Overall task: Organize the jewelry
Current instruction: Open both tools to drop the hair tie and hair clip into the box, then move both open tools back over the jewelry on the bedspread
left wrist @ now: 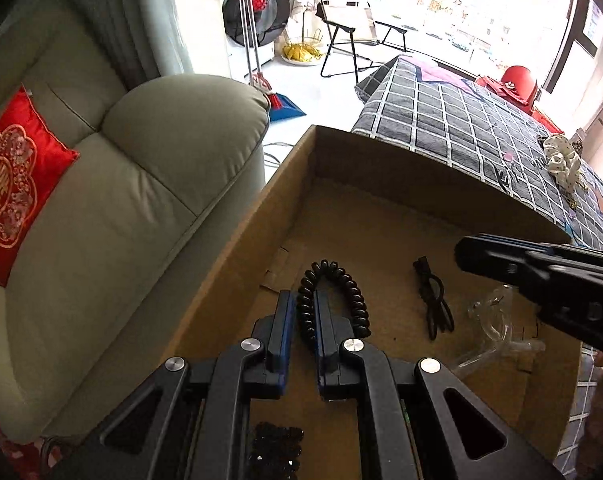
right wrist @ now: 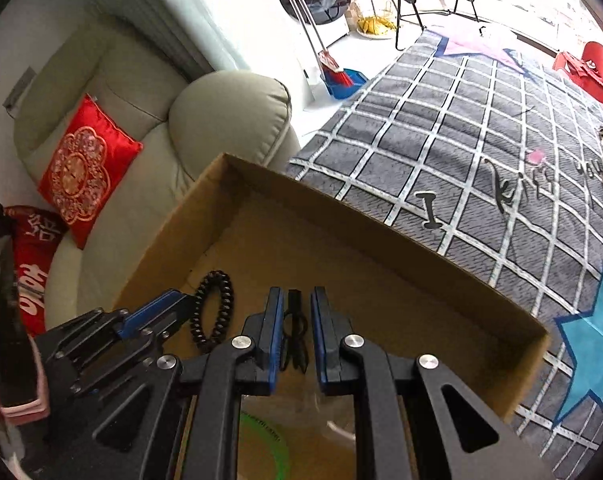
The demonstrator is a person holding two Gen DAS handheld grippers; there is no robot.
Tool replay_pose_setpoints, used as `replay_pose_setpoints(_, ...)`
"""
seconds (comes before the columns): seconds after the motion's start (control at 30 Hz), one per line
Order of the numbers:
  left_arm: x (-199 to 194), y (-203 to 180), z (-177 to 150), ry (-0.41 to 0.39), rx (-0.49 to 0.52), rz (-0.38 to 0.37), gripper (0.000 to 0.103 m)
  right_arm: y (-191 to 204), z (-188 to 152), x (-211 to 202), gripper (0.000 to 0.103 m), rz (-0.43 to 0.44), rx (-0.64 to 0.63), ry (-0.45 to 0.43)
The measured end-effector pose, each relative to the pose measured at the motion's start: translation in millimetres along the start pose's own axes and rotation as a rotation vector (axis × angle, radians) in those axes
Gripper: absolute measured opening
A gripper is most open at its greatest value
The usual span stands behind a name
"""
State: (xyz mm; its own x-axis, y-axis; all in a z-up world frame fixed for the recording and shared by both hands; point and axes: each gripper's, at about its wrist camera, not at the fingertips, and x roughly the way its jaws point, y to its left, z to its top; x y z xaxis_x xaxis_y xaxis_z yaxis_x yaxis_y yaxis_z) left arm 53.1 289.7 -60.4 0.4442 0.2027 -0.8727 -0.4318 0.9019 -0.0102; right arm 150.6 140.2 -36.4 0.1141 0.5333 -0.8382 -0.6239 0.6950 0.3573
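Left gripper point(left wrist: 304, 312) is straddling one side of the black bead bracelet point(left wrist: 333, 296) inside the cardboard box point(left wrist: 229, 240), narrowly parted. Right gripper point(right wrist: 296, 320) is hovering, narrowly parted, over the black hair clip point(right wrist: 295, 336). Closing off-centre could flick beads away. Only the left view is showing clear plastic packaging point(left wrist: 497, 328).

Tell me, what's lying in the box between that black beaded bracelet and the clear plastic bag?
A small black hair tie lies on the box floor between the bracelet and the plastic bag, apart from both; the left wrist view shows it.
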Motion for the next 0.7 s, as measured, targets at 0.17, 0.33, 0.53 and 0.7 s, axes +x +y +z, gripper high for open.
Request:
replay_pose_setpoints(0.17, -5.6, -5.7, -2.6, -0.024, 0.026, 0.009, 0.012, -2.3, -12.3, -18.1, 0.018, 0.005, 0.012, -0.026)
replay_pose_setpoints(0.33, -10.7, -13.0, -6.9, -0.033, 0.056, 0.0, 0.012, -8.7, -23.9, -33.5, 0.018, 0.012, 0.034, -0.045)
replay_pose_setpoints(0.53, -18.5, -18.3, -10.6, -0.048, 0.072, 0.002, 0.012, -18.7, -38.5, -52.6, 0.018, 0.013, 0.07, -0.076)
replay_pose_setpoints(0.7, -36.7, -22.0, -15.4, -0.124, 0.075, 0.055, 0.103, -27.6, -52.4, -67.3, 0.018, 0.012, 0.098, -0.099)
